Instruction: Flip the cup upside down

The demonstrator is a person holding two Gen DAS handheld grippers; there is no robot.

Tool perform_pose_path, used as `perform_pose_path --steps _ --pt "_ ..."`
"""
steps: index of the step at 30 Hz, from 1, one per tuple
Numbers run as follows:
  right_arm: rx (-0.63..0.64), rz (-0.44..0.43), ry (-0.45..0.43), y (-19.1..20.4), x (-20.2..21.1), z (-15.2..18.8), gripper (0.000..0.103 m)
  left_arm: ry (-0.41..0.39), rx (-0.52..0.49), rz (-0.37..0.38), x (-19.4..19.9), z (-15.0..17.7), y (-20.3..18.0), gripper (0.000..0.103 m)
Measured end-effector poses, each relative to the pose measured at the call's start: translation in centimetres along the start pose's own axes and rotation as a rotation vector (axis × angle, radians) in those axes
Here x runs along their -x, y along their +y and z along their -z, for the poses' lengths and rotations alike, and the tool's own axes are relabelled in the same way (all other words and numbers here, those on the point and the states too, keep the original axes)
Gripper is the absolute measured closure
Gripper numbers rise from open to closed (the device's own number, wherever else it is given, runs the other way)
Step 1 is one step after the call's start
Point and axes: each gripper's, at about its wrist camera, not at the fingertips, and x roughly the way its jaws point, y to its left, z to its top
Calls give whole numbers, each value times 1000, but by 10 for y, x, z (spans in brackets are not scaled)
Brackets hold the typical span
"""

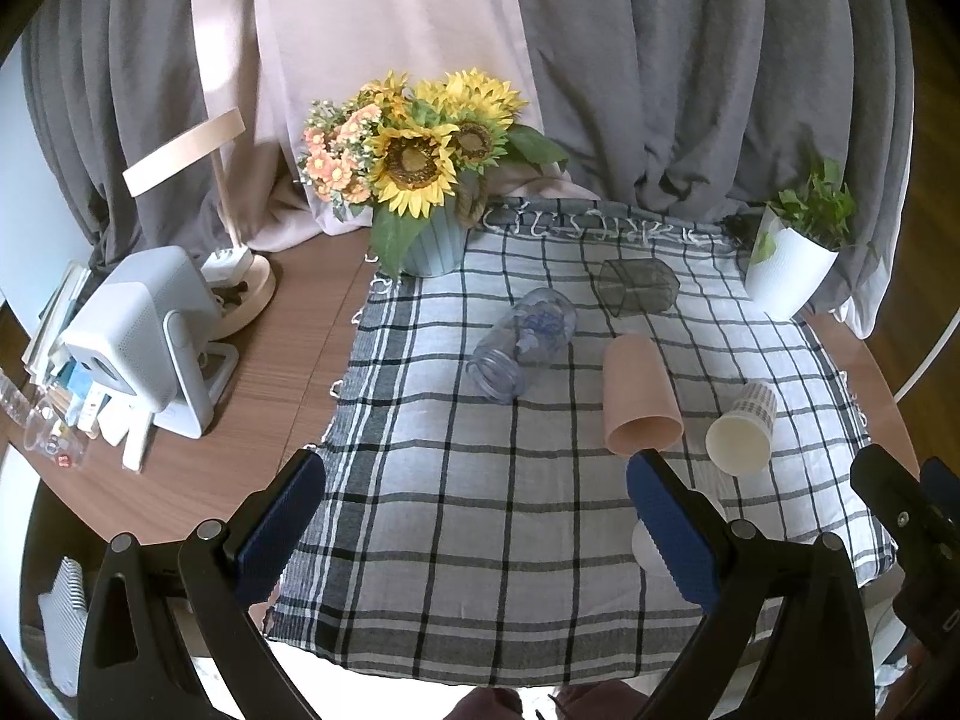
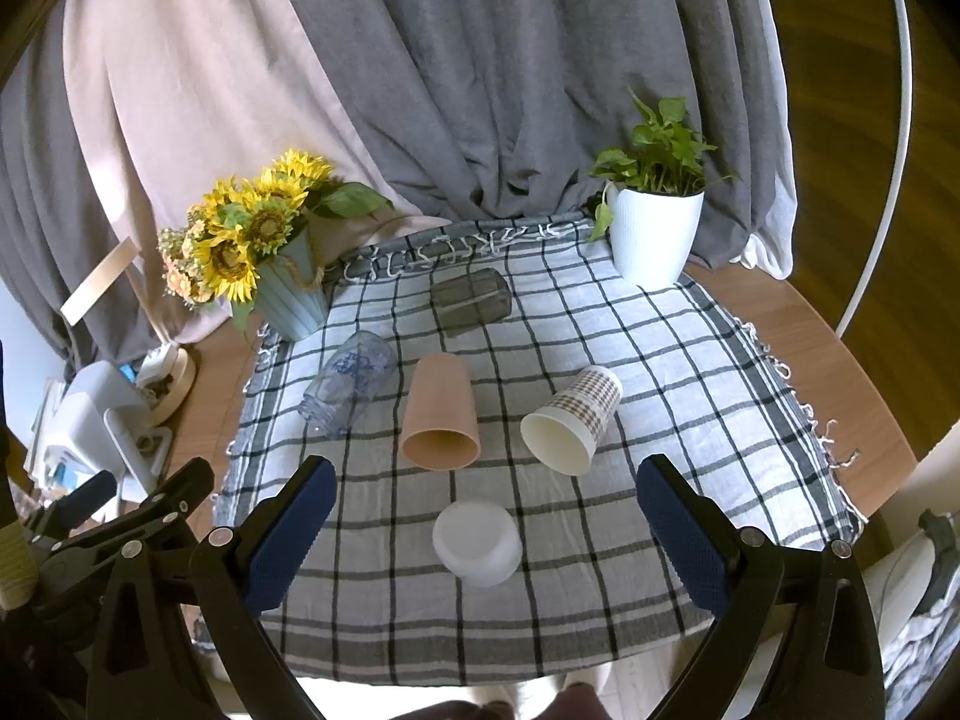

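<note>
Both grippers are held over the near edge of the checked cloth [image 2: 690, 372], nothing gripped. Left gripper [image 1: 474, 516]: jaws spread wide, empty. Right gripper [image 2: 486, 525]: jaws spread wide, empty; white cup [image 2: 477, 542] is seen between its fingers, resting mouth-down on the cloth, not touched.

Four cups are lying on their sides on the cloth:
- peach cup [image 2: 440, 414], mouth toward the cameras, centre
- checked paper cup [image 2: 570, 419], just right of the peach one, apart from it
- clear printed cup [image 2: 351, 383], left of the peach one
- dark tinted cup [image 2: 471, 300], further back

The cloth is spread on a round wooden worktop [image 1: 252, 420]. Sunflower pot [image 1: 429, 240] is at the back-left corner of the cloth, white plant pot [image 2: 654, 237] at the back-right. Grey and pink drapes are hung behind.
</note>
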Motion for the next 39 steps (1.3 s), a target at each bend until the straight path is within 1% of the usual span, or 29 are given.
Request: perform_pose_path --steps 39 --pt "-1 -1 3 -2 1 0 2 1 -3 -4 0 2 0 0"
